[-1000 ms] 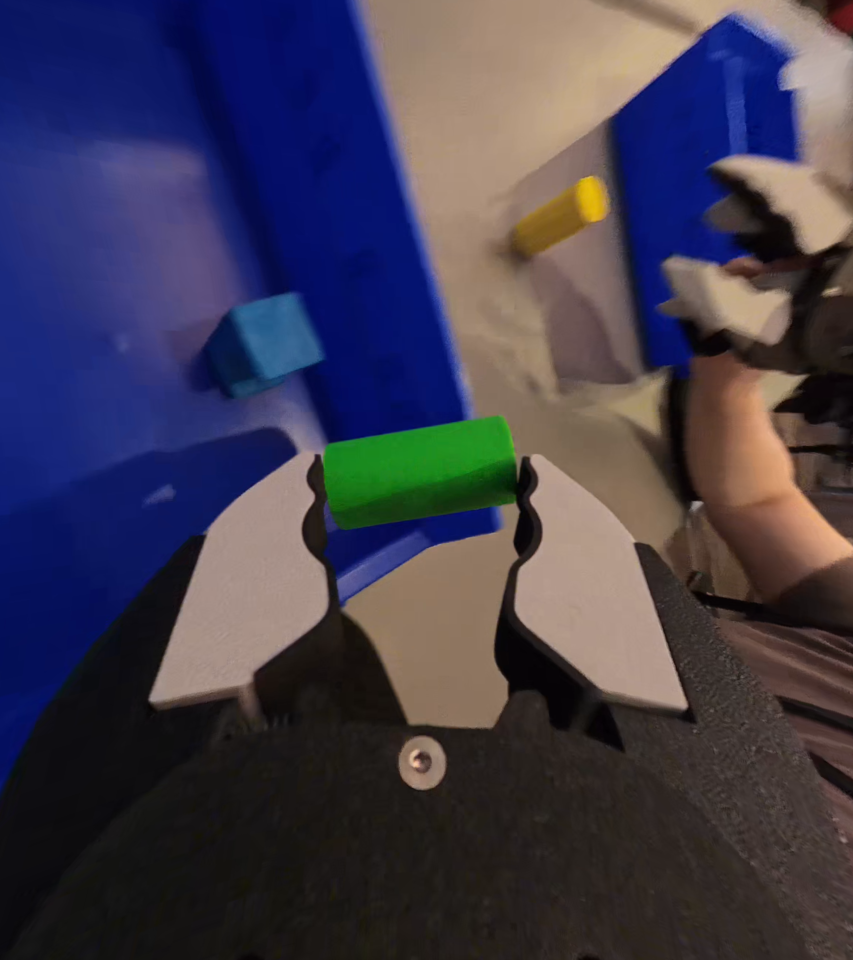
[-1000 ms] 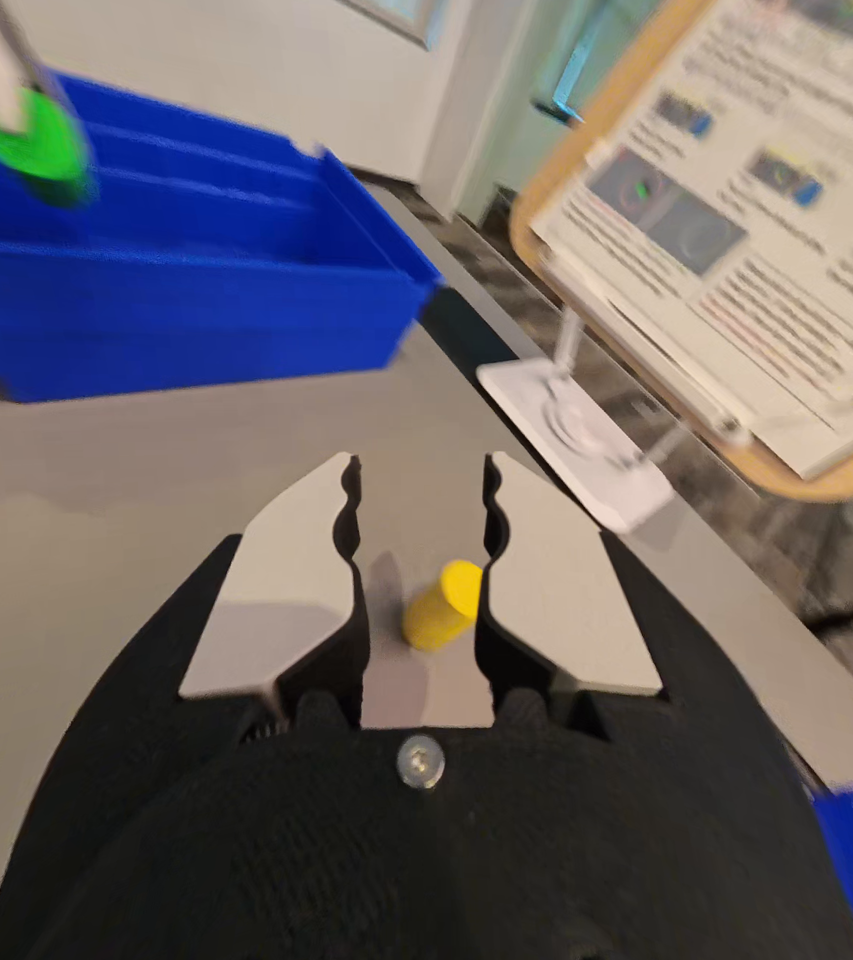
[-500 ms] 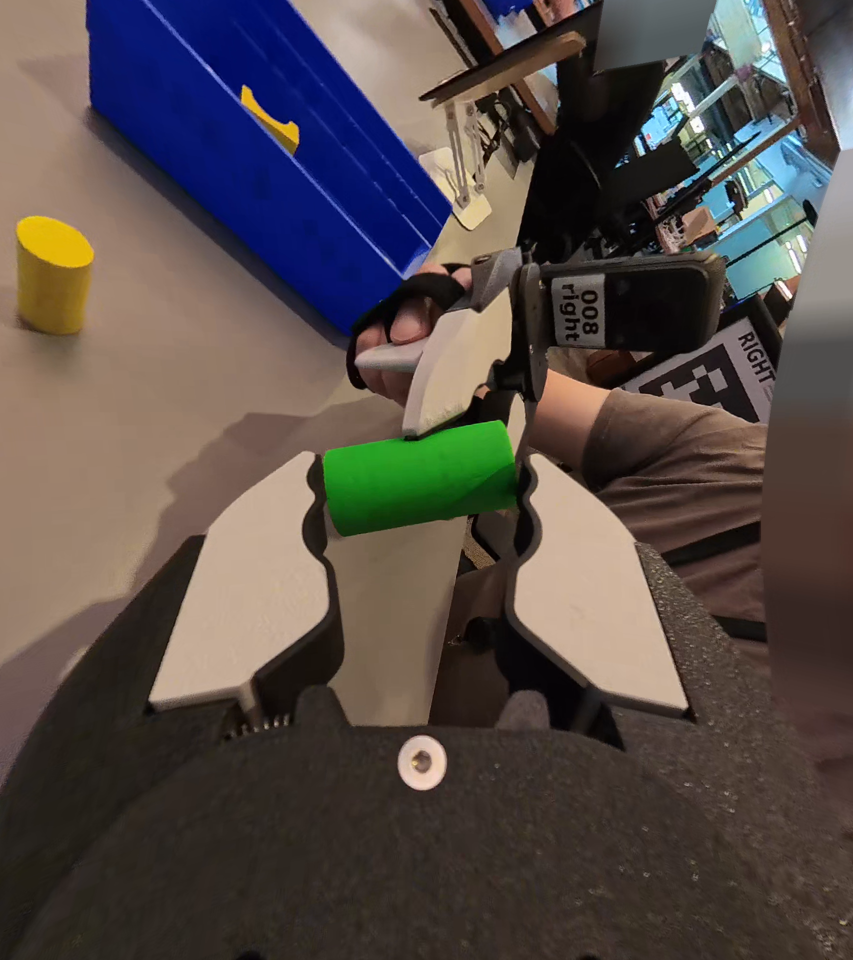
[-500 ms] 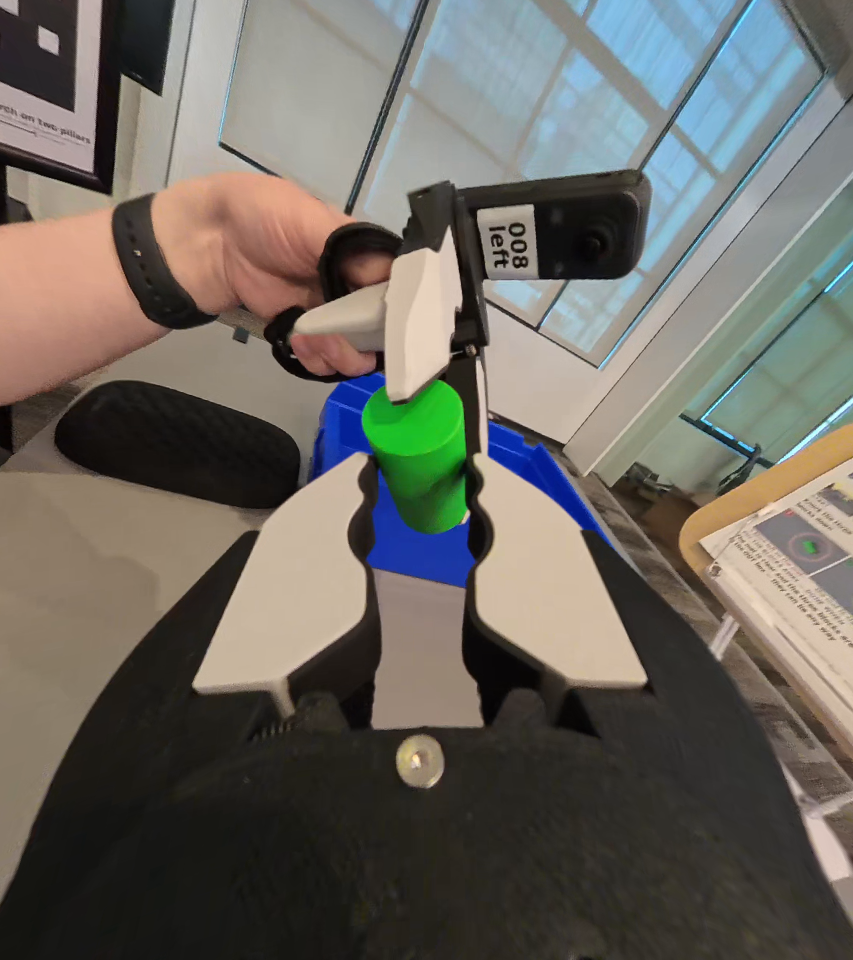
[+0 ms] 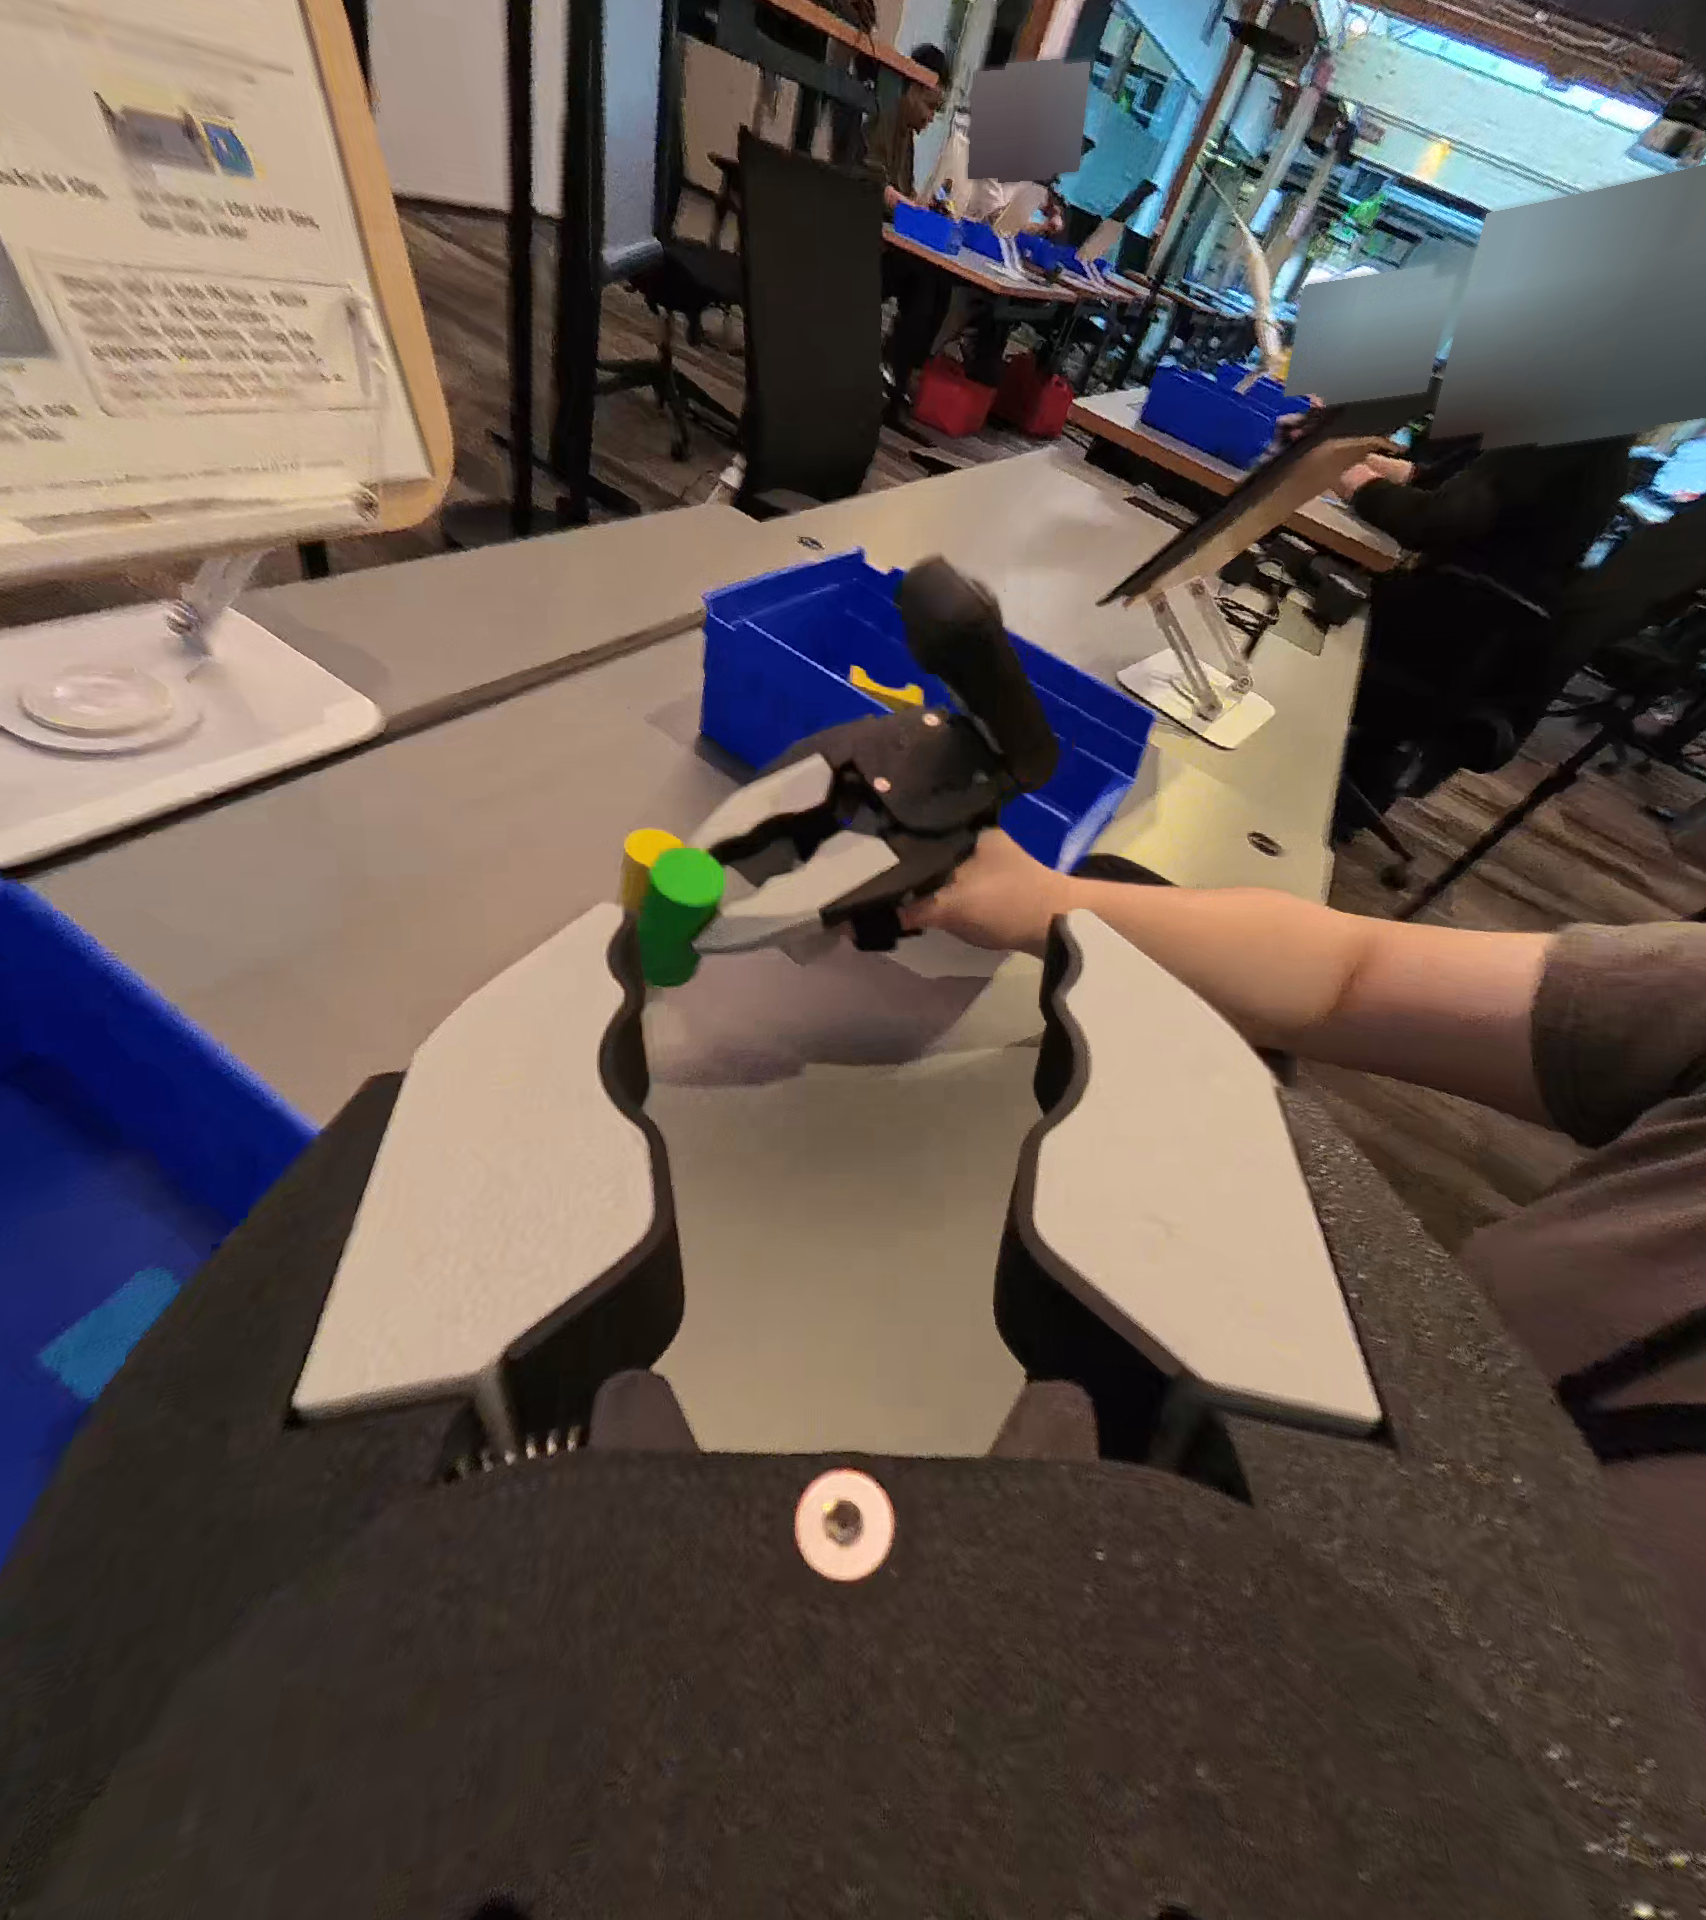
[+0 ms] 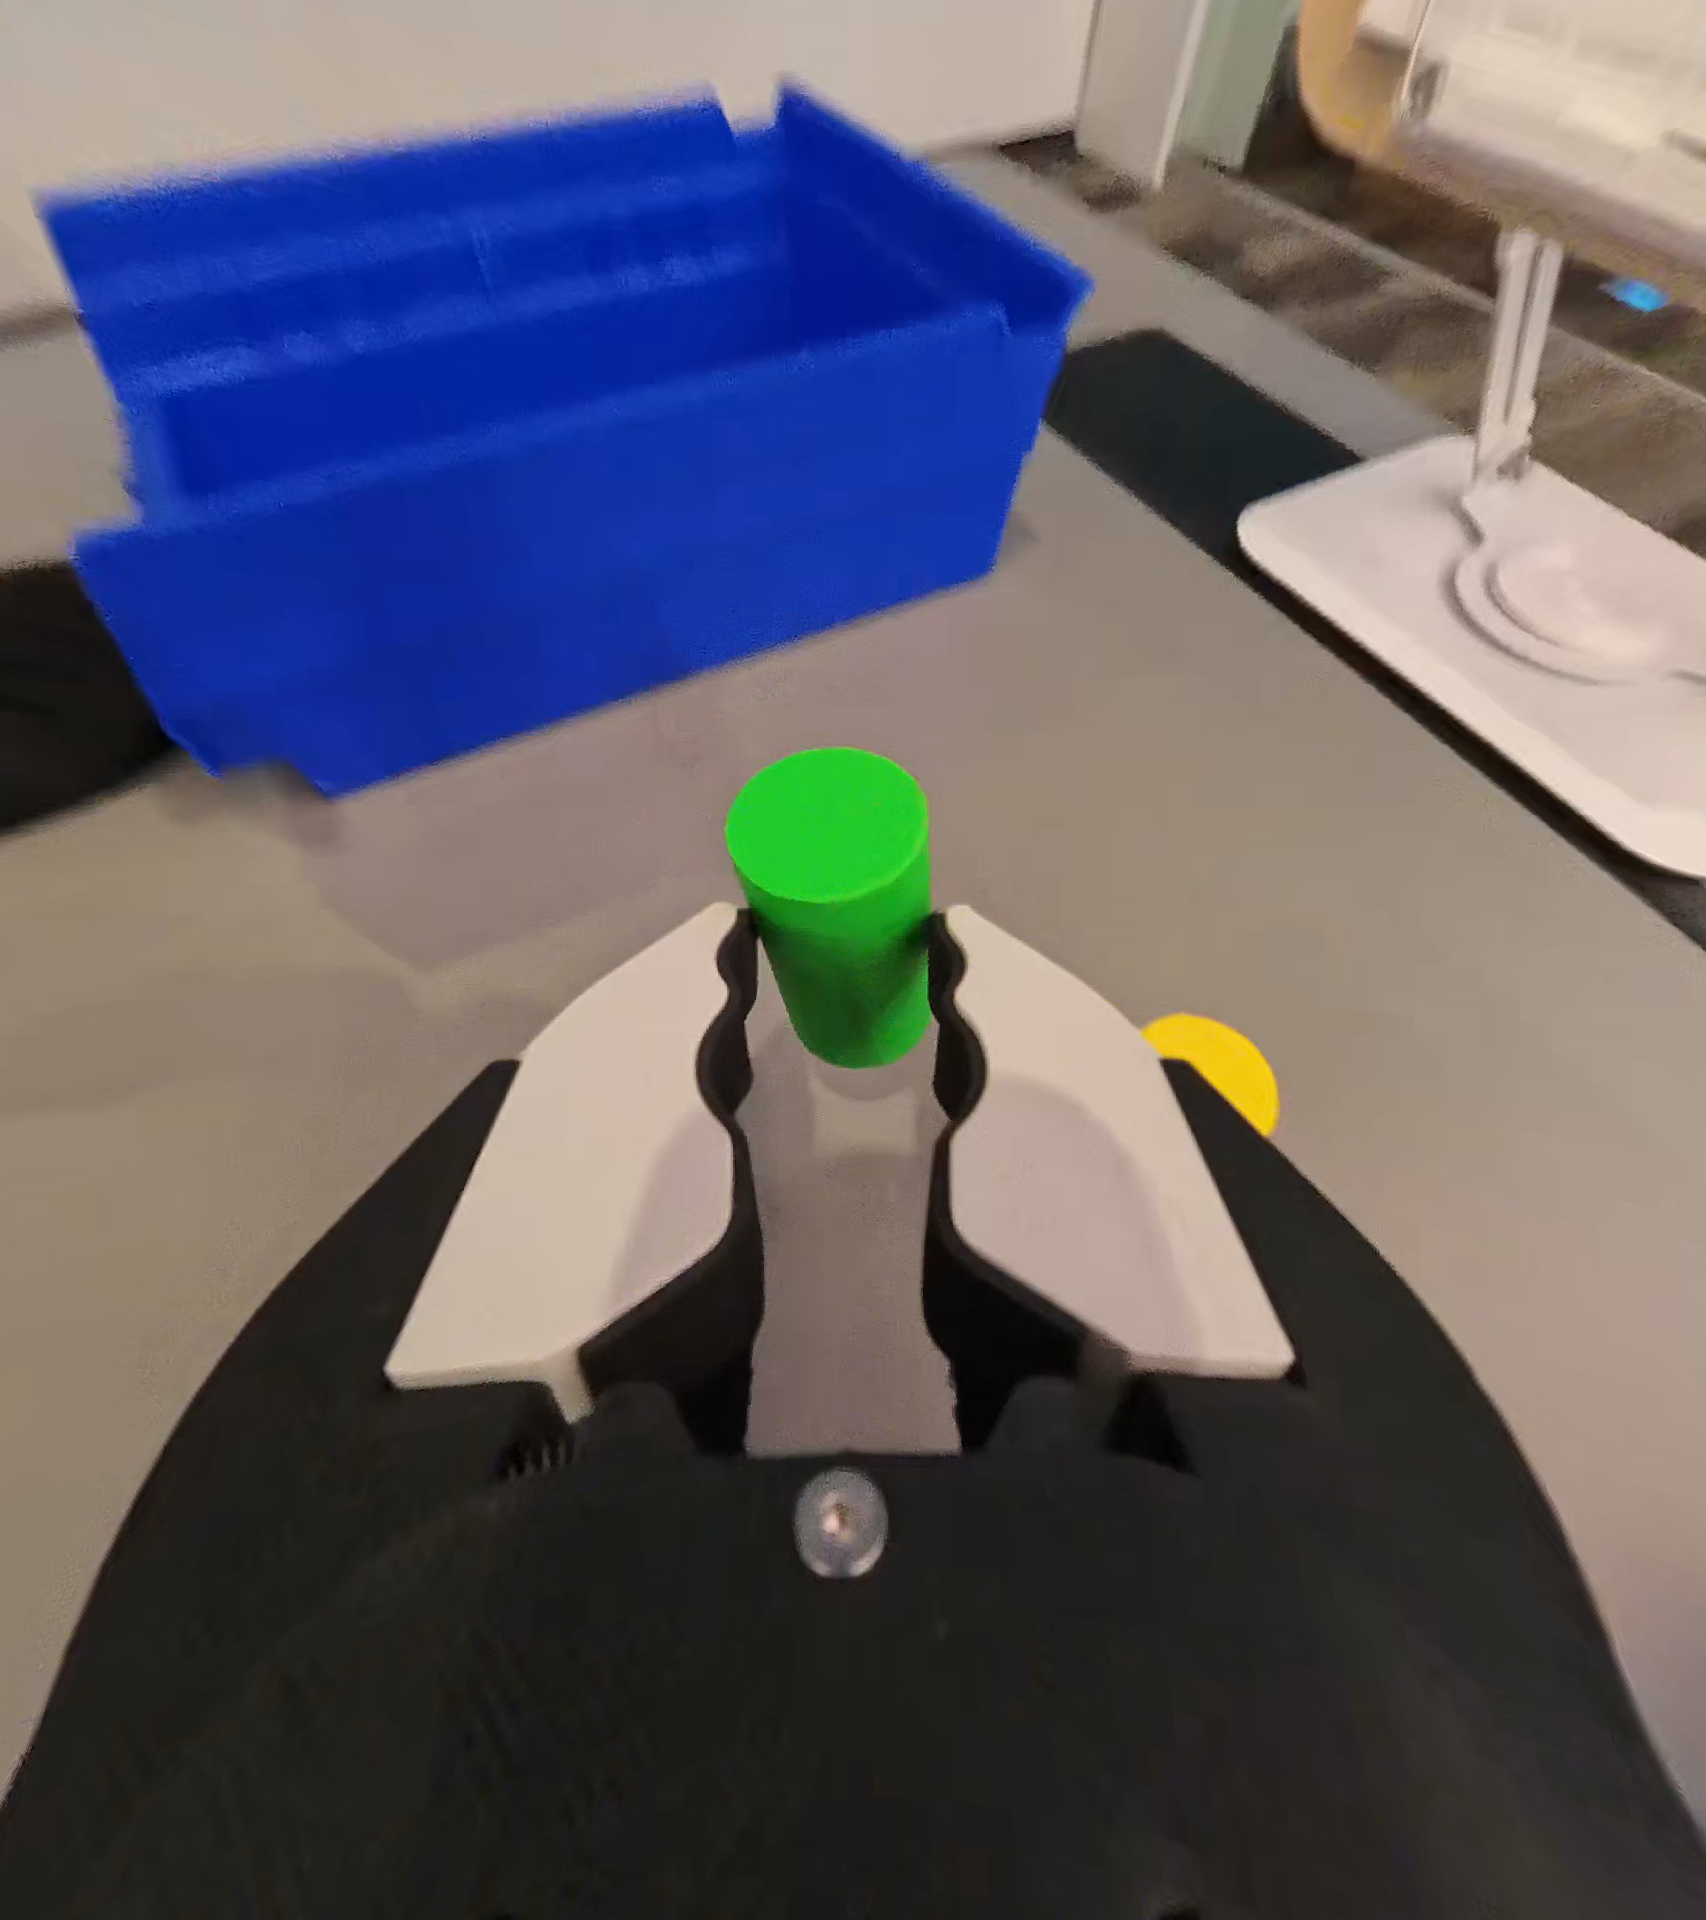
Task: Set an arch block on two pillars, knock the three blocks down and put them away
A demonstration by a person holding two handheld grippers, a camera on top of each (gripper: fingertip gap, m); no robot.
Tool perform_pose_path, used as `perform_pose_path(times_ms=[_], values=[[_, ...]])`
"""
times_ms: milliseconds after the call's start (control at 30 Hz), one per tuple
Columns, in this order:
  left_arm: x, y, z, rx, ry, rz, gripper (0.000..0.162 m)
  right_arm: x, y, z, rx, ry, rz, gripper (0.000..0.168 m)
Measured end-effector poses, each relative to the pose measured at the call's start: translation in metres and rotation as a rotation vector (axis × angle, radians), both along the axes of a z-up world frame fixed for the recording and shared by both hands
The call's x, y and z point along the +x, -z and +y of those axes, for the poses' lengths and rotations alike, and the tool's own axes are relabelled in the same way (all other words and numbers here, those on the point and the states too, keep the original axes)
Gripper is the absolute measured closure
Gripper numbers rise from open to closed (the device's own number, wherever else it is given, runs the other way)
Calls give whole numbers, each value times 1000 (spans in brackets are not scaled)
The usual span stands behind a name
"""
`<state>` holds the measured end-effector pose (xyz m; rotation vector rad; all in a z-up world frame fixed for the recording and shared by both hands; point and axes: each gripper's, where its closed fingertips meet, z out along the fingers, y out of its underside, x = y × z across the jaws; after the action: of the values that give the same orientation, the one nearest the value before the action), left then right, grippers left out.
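A green cylinder (image 6: 836, 914) stands nearly upright between the fingers of my right gripper (image 6: 838, 935), which is shut on it just over the grey table (image 6: 205, 1039). A yellow cylinder (image 6: 1218, 1070) stands right beside it, partly hidden by the right finger. In the left wrist view the right gripper (image 5: 709, 894) holds the green cylinder (image 5: 680, 920) in front of the yellow cylinder (image 5: 643, 854). My left gripper (image 5: 838, 956) is open and empty, pulled back from them. A yellow arch block (image 5: 885, 686) lies in the far blue bin (image 5: 787, 665).
A second blue bin (image 5: 18, 1039) sits at the near left with a light blue block (image 5: 106, 1330) in it; it also shows in the right wrist view (image 6: 558, 520). A document stand with a white base (image 6: 1555, 644) is on the table's far side. A person's arm (image 5: 1244, 977) reaches across. Some 20 cm of space lies between my two pairs of fingers. The white base (image 6: 1555, 644) lies around 30 cm away from my right fingertips. Look for it in the left wrist view (image 5: 160, 717) too.
The green cylinder passed from my left gripper to my right. The left gripper opened and drew back. The right gripper brought the cylinder upright down beside the yellow cylinder.
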<state>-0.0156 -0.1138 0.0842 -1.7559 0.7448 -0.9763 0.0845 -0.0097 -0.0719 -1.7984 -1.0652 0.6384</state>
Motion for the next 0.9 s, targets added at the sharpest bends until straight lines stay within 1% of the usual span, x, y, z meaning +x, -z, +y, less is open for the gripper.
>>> perform_pose_path(times_ms=[33, 133, 167, 233, 333, 433, 467, 600, 700, 900], values=[[-5, -3, 1, 47, -35, 8, 89, 4, 1, 3, 16, 15, -32, 136], [-19, -8, -1, 144, -115, 41, 92, 28, -19, 15, 22, 115, -38, 136], [-23, -8, -1, 146, -132, 48, 93, 41, -26, 22, 18, 167, -36, 136], [-27, -7, -3, 128, -142, 50, 91, 66, -33, 34, 7, 280, -22, 136], [-29, -9, -7, 158, -146, 44, 90, 91, -23, 46, -38, 420, 14, 136], [-31, -10, -10, 202, -161, 65, 89, 93, 6, 49, -94, 448, -41, 136], [-30, -9, -10, 202, -159, 67, 87, 94, 14, 51, -103, 456, -61, 136], [-28, -4, -15, 187, -135, 68, 87, 94, 39, 53, -193, 450, -62, 136], [-33, -5, -19, 207, -144, 74, 90, 94, 47, 54, -229, 446, -49, 136], [-40, -9, -22, 201, -141, 38, 90, 97, 45, 57, -219, 453, -38, 136]])
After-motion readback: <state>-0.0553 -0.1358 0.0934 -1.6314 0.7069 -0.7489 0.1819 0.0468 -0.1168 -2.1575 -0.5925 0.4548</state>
